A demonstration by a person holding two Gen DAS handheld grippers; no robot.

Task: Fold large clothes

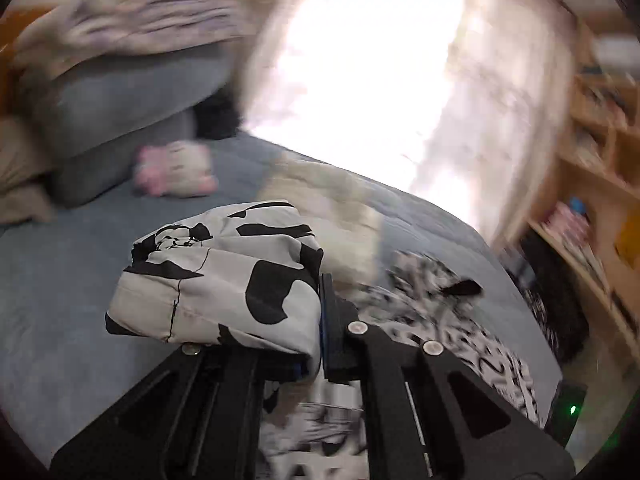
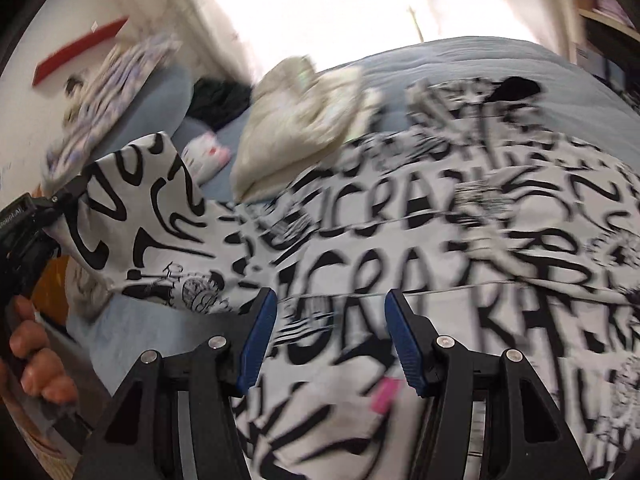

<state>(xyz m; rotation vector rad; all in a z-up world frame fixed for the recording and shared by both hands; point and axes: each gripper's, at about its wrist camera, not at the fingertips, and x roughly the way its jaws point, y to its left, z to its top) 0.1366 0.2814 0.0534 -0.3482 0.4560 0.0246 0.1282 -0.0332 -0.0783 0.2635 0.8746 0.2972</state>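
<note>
A large white garment with black lettering [image 2: 460, 240] lies spread on a blue-grey bed [image 2: 460, 60]. My left gripper [image 1: 316, 320] is shut on a bunched corner of the garment [image 1: 216, 276] and holds it above the bed. The same gripper shows at the left edge of the right wrist view [image 2: 56, 208], with the lifted corner [image 2: 140, 216] hanging from it. My right gripper [image 2: 330, 316] is open, its blue pads [image 2: 260, 332] apart just above the garment, holding nothing. A pink tag [image 2: 386, 396] sits on the cloth between the fingers.
A cream folded cloth [image 2: 296, 120] lies on the bed beyond the garment. A pink and white soft toy [image 1: 176, 172], grey pillows [image 1: 120, 92] and striped bedding [image 1: 152, 20] are at the head. Wooden shelves [image 1: 592, 152] stand on the right. A bright curtained window [image 1: 360, 60] is behind.
</note>
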